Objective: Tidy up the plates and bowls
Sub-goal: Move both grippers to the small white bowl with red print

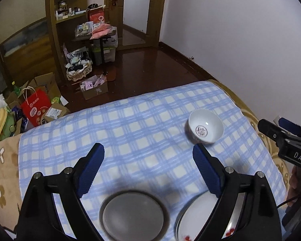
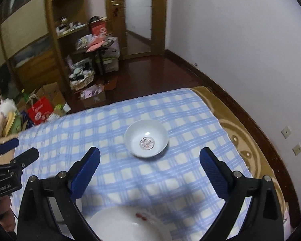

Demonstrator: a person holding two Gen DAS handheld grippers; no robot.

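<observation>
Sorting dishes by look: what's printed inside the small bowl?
A round reddish emblem on white bowl, clearest from right wrist.

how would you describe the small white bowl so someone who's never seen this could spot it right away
Find the blue and cream checked cloth spread over the bed. The small white bowl stands upright and alone toward its far side, apart from the dishes nearest the camera. Unlike the dark round plate and the flat white plate with red marks, it is deep and has a round printed emblem at its bottom.

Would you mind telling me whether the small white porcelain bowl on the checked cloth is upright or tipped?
Upright: the small white porcelain bowl sits open side up, its empty inside and printed bottom visible.
</observation>
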